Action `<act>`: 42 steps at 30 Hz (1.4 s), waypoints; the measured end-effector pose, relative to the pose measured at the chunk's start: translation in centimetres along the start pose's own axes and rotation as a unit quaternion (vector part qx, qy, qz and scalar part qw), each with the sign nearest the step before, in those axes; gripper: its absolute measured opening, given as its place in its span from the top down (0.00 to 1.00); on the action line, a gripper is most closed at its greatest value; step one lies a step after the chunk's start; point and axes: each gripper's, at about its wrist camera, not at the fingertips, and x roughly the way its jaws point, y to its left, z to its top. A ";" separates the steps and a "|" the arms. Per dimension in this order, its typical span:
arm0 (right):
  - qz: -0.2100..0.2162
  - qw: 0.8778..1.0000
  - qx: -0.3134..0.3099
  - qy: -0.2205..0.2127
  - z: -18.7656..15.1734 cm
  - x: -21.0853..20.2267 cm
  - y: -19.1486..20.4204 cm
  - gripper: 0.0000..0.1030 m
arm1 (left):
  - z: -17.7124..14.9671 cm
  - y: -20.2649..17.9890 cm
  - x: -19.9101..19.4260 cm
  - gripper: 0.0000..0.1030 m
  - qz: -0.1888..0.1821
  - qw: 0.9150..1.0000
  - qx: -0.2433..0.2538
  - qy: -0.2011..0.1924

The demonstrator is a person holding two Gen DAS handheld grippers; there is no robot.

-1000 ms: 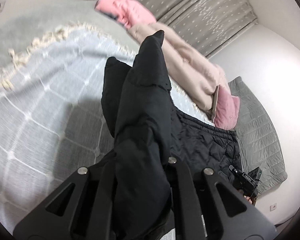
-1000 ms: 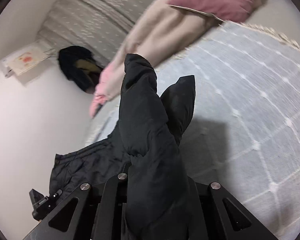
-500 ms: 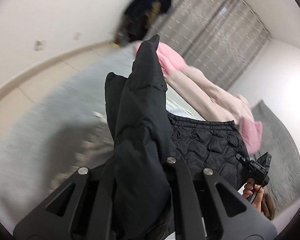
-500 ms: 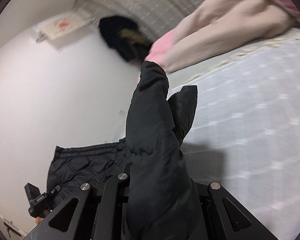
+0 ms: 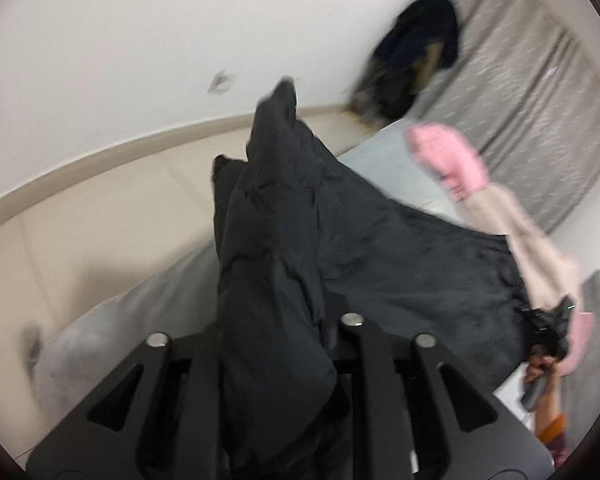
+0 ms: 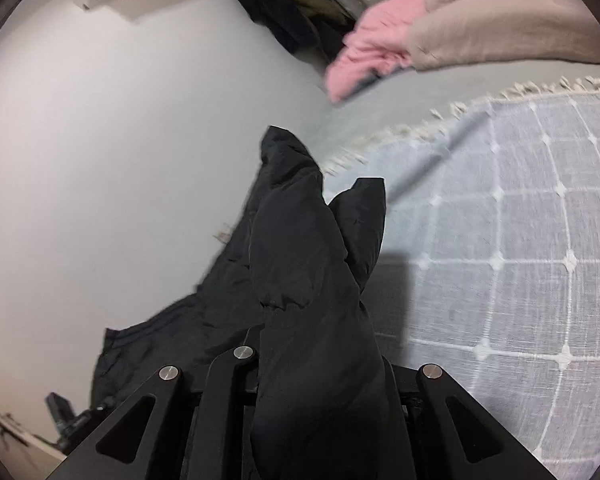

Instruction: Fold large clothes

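Observation:
A black padded jacket (image 5: 400,264) hangs stretched between my two grippers over the bed. My left gripper (image 5: 276,344) has a bunched fold of it standing up between its fingers. Its jaws are opening, with the fabric still between them. My right gripper (image 6: 320,360) holds another bunched corner of the black jacket (image 6: 300,240) the same way, and its jaws are opening too. In the left wrist view the right gripper (image 5: 548,320) shows small at the far right, in a person's hand (image 5: 540,364). The fingertips of both grippers are hidden by fabric.
A pale blue grid-patterned bedspread (image 6: 520,240) with a fringed edge covers the bed. A pink and beige garment (image 6: 420,32) lies along its far side. Dark clothes (image 5: 416,52) are heaped by the grey curtain (image 5: 532,100). Beige floor (image 5: 100,220) and white wall lie to the left.
Both views have swung away from the bedspread toward the wall and floor, carrying the jacket along. The left gripper's fingers stand slightly further apart, with the fabric still bunched between them.

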 end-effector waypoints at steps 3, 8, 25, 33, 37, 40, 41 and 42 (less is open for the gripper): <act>-0.082 0.996 -0.008 0.026 -1.0 2.3 -2.0 0.64 | -1.2 1.3 1.7 0.59 0.040 0.999 -0.006 0.008; -0.100 0.994 0.029 0.013 -2.0 -0.4 -5.2 0.49 | -0.9 1.1 0.2 0.53 0.063 0.998 -0.014 -0.009; -0.267 0.953 -0.144 0.015 -11.9 -12.5 6.2 0.29 | -9.7 -11.9 -4.8 0.07 0.154 0.982 0.095 0.059; -0.281 0.943 -0.174 0.041 -20.1 -13.9 9.5 0.23 | -16.5 -16.5 -6.5 0.04 0.185 0.968 0.153 0.071; -0.275 0.943 -0.182 0.044 -23.0 -15.2 11.5 0.22 | -18.6 -18.1 -7.6 0.04 0.175 0.967 0.170 0.070; -0.279 0.938 -0.198 0.048 -24.3 -15.8 12.7 0.22 | -19.7 -18.9 -8.2 0.04 0.176 0.966 0.179 0.068; -0.285 0.935 -0.205 0.048 -24.7 -15.7 13.1 0.22 | -19.9 -19.1 -8.3 0.04 0.175 0.966 0.179 0.068; -0.289 0.932 -0.212 0.049 -25.1 -15.7 13.4 0.21 | -20.0 -19.3 -8.4 0.04 0.173 0.966 0.179 0.067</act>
